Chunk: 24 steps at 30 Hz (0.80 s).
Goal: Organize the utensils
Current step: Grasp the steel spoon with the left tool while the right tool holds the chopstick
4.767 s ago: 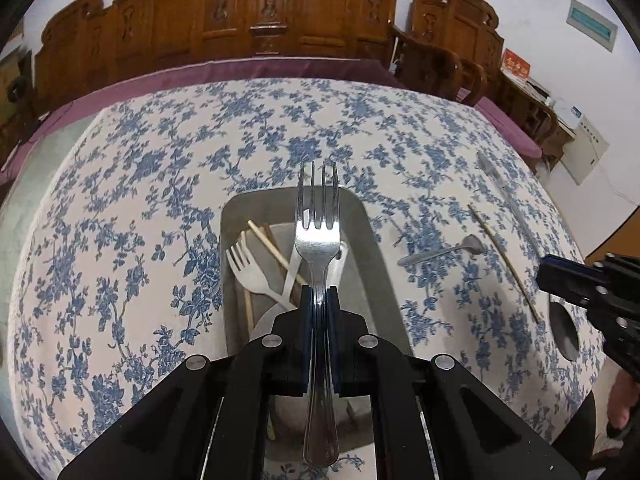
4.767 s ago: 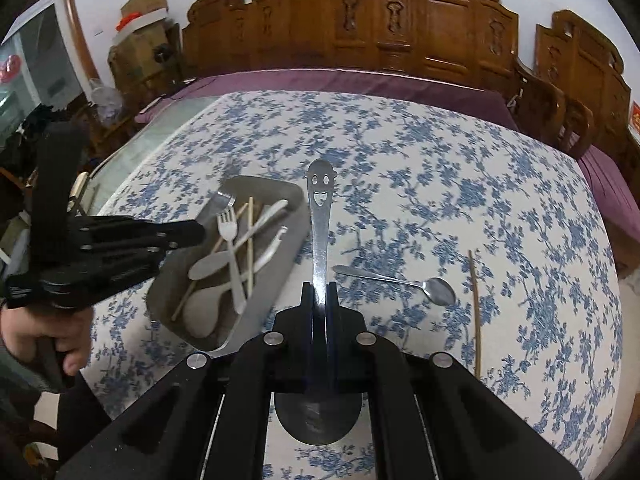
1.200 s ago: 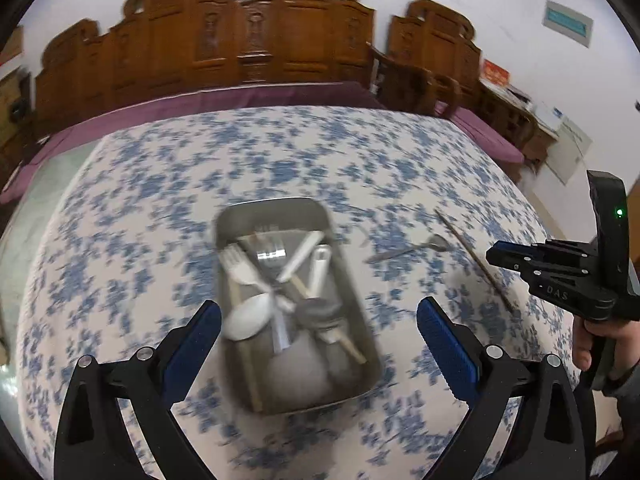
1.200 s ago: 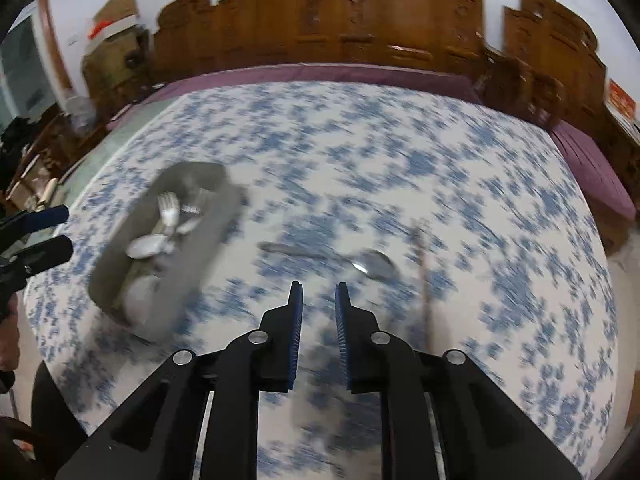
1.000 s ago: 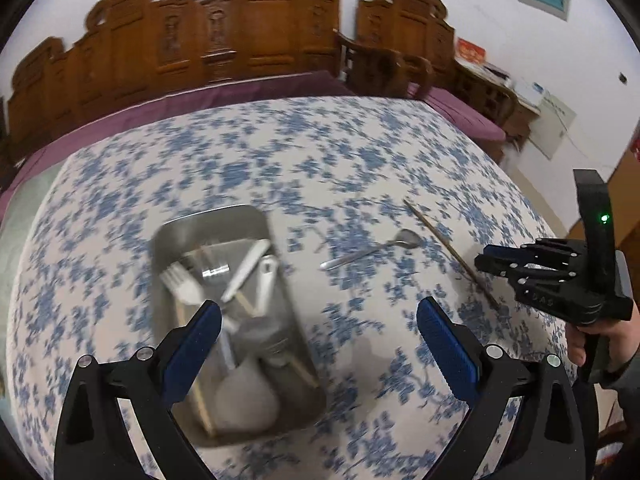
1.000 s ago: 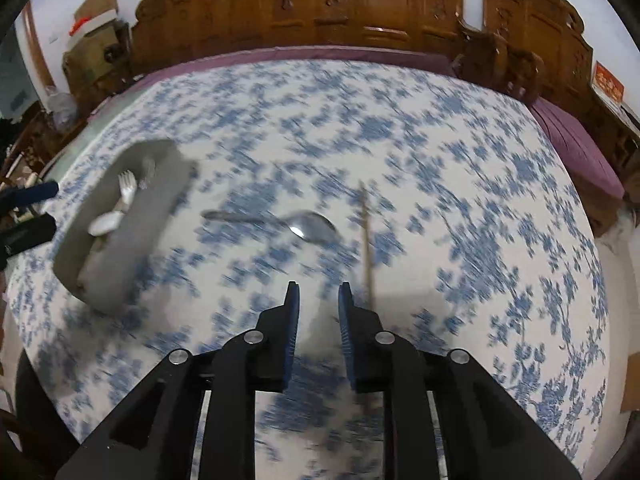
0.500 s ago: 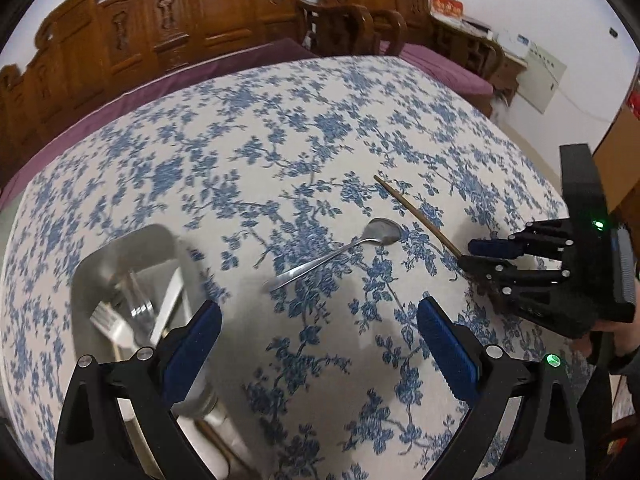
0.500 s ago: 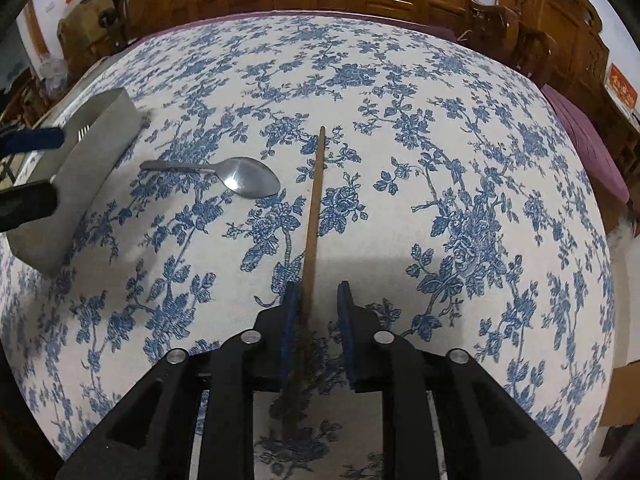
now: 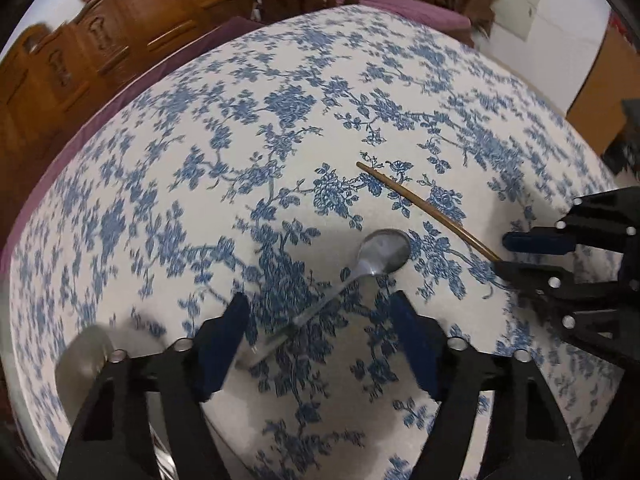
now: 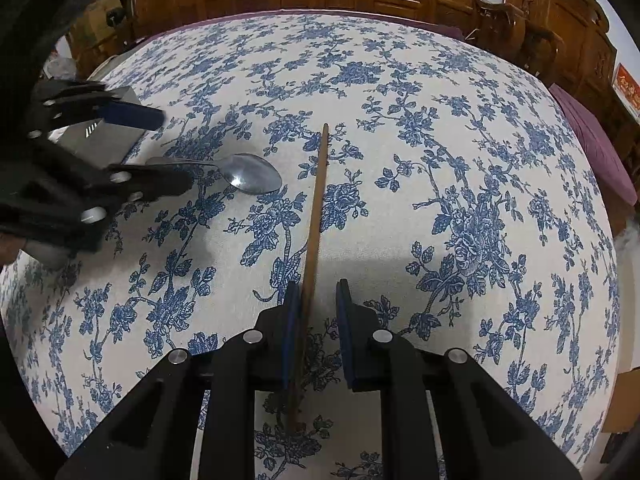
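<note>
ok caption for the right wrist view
Open right gripper straddling a wooden chopstick on the floral tablecloth.

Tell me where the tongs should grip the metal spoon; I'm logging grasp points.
Grip the spoon on its thin straight handle, coming from above with the left tongs astride it. It lies flat on the tablecloth, and the bowl is wide and rounded.

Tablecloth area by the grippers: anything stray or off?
Only two loose utensils outside the metal tray: a metal spoon and a single wooden chopstick, lying apart on the tablecloth. Nothing spilled or damaged.
</note>
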Each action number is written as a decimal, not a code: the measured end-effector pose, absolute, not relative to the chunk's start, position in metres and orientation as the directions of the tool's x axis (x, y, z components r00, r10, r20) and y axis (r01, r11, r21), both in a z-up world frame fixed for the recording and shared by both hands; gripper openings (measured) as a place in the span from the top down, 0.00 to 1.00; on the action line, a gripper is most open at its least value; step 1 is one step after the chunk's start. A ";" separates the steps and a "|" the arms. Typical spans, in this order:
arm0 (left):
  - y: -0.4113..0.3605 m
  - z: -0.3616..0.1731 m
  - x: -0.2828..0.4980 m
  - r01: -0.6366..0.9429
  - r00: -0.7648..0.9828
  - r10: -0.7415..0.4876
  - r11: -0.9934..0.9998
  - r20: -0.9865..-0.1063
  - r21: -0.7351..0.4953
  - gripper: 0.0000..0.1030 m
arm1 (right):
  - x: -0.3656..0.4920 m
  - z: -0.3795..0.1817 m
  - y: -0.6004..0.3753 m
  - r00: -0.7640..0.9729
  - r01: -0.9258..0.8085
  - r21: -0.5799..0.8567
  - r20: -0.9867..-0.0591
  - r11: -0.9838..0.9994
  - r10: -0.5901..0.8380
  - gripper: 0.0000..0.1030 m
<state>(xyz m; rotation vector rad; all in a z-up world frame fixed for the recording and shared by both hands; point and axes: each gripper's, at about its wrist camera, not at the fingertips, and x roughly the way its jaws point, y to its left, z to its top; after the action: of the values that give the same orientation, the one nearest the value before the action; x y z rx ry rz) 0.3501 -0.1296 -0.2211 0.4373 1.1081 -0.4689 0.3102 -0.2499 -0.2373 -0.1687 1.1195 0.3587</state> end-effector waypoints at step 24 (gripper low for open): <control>-0.119 -0.216 0.342 0.521 0.337 -0.199 0.853 -0.920 0.007 0.99 | 0.305 -0.236 -0.251 0.375 -0.309 0.057 -0.910 0.949 0.177 0.94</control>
<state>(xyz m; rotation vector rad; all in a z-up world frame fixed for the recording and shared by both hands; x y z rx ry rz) 0.3417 -0.1188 -0.2157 0.3257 1.1361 -0.4797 0.3054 -0.2506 -0.2359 -0.1303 1.1456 0.3120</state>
